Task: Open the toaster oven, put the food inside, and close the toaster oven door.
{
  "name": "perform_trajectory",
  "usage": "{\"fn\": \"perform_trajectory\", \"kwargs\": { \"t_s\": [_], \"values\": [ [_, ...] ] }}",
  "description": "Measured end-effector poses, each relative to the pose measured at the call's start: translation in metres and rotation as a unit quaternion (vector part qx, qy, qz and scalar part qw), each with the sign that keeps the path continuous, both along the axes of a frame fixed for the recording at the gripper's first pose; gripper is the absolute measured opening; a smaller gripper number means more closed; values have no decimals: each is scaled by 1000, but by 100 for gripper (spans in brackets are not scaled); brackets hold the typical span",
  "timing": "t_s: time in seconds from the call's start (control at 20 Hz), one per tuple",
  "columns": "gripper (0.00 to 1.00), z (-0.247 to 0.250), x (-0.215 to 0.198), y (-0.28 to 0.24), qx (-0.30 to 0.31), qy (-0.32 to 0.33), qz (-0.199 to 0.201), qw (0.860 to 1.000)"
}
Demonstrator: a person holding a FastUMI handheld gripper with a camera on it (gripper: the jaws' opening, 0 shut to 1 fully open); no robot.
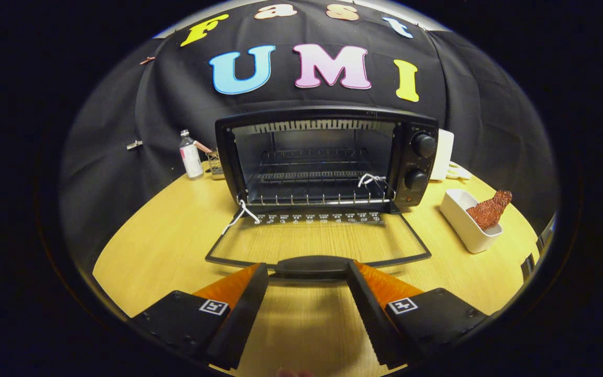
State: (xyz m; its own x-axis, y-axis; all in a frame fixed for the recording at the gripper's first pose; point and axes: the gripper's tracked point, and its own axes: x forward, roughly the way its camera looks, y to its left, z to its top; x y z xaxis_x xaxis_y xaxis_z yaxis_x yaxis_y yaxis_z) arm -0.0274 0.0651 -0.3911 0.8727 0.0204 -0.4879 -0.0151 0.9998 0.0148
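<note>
Toaster oven (327,157) door (317,241) is flat down on the worktop (176,230), your gripper (308,272) spread wide at its handle (312,266), food (490,209) in the white dish (464,222) off right.

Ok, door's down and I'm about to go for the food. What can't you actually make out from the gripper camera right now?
- Gripper: fingers spread either side of the black door handle; whether they touch it is unclear.
- Reddish-brown breaded food piece: its lower end is hidden by the white rectangular dish.
- White object behind the black toaster oven: mostly hidden by it.
- Small white bottle: label too small.
</note>
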Motion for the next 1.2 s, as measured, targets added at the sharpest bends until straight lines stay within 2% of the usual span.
{"fn": "perform_trajectory", "kwargs": {
  "t_s": [0.25,0.5,0.6,0.8,1.0,1.2],
  "values": [
    [95,18,-4,-4,-1,-7,-7,1000],
    [95,81,5,-36,-5,-57,-36,998],
    [95,110,14,-60,14,-81,-59,995],
    [95,146,27,-141,58,-116,-131,983],
    [98,135,29,-227,104,-115,-198,968],
    [98,110,36,-297,184,-106,-254,944]
  ]
}}
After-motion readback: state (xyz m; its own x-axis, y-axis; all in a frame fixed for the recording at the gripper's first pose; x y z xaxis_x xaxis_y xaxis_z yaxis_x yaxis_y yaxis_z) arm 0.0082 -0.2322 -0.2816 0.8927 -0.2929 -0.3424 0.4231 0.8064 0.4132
